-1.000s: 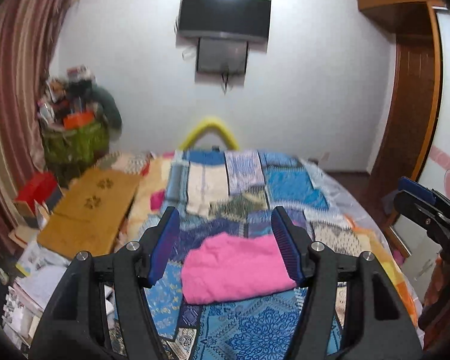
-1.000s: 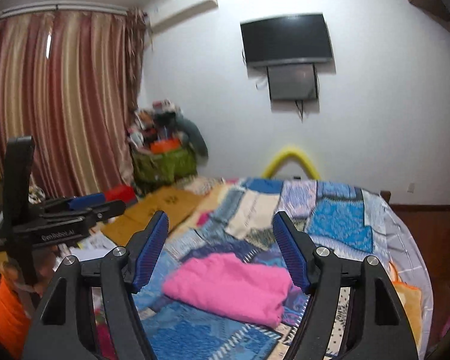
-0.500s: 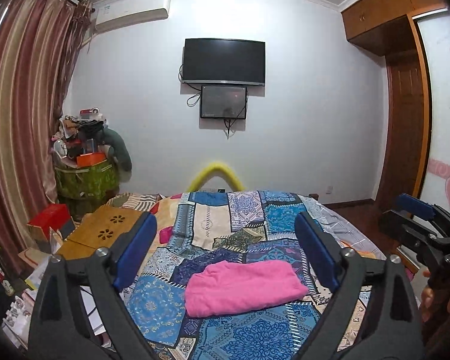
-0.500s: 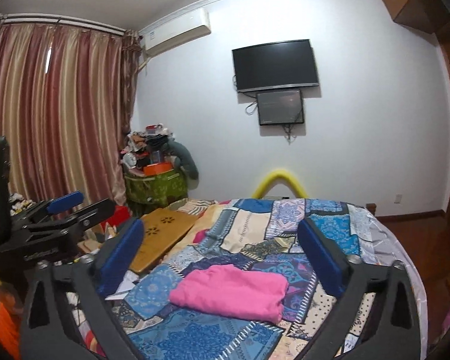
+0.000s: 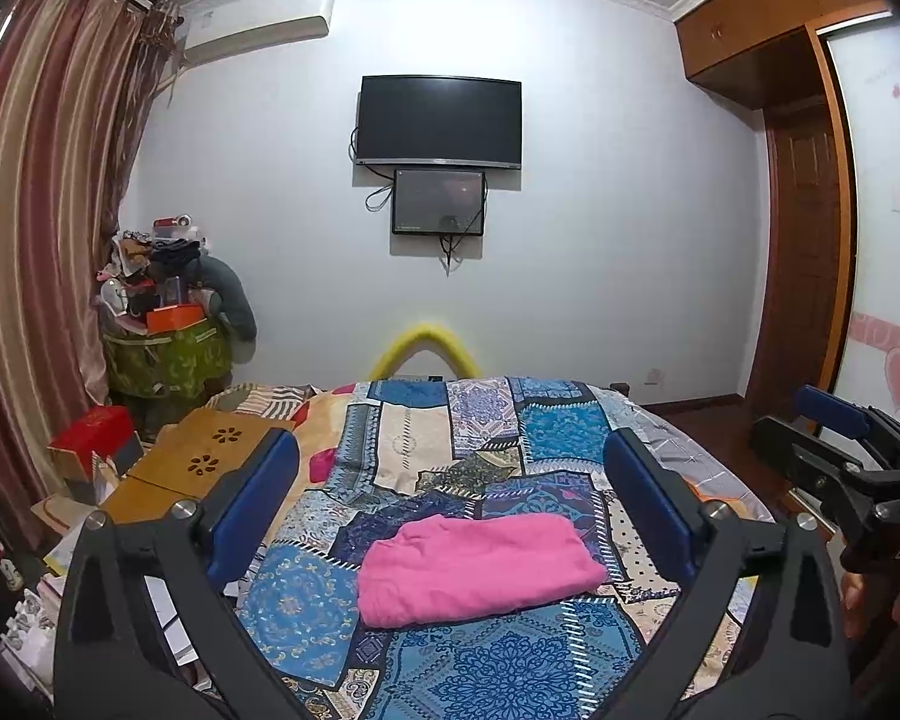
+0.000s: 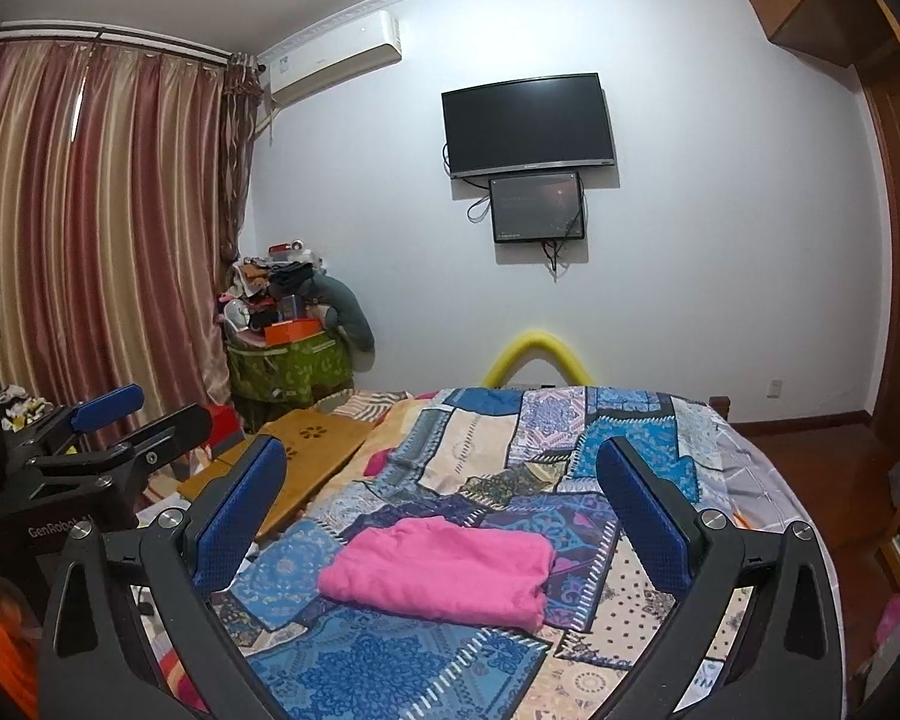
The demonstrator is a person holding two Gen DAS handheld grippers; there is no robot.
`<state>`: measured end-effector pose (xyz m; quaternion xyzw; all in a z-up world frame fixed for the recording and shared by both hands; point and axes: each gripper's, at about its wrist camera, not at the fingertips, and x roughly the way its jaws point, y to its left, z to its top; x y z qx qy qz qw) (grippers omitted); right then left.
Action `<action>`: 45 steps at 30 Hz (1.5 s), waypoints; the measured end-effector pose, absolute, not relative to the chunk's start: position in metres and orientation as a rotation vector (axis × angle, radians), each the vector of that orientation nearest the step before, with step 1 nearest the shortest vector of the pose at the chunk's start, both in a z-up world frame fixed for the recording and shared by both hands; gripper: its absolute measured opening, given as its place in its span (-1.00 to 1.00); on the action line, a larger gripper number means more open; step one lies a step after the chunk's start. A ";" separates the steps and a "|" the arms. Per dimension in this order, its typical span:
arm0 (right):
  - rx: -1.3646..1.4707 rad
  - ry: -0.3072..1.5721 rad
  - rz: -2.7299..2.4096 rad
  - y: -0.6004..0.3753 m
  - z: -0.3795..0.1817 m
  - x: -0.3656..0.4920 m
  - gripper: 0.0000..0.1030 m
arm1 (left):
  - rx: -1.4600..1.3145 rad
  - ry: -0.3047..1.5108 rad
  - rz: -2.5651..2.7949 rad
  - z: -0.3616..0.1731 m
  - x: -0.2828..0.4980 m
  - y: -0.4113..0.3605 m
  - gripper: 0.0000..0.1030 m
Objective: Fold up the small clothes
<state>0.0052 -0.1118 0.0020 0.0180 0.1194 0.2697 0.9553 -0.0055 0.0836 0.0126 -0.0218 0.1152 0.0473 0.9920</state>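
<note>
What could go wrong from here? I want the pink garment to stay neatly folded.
The pink garment lies folded on the patchwork quilt, with both grippers open and lifted clear of it. Its left edge looks bulgy and loose in the right wrist view, so it might slump open. Another pass by the left gripper or right gripper could drag the top layer askew.

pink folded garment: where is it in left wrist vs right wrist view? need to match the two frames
Left wrist: pink folded garment lies low centre on the patchwork bedspread, framed by the open left hand-held gripper.
Right wrist: pink folded garment lies low centre, slightly left, between the open right hand-held gripper fingers.
Shared landmark: the wall TV straight ahead above the bed.
</note>
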 end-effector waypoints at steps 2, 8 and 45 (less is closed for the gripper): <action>0.040 0.246 0.545 -0.113 0.000 0.005 1.00 | -0.044 0.235 0.092 0.012 -0.005 0.084 0.99; 0.035 0.255 0.539 -0.114 0.000 0.005 1.00 | -0.048 0.244 0.087 0.010 -0.003 0.085 0.99; 0.052 0.264 0.516 -0.114 0.003 0.004 1.00 | -0.061 0.266 0.021 0.006 0.002 0.087 0.99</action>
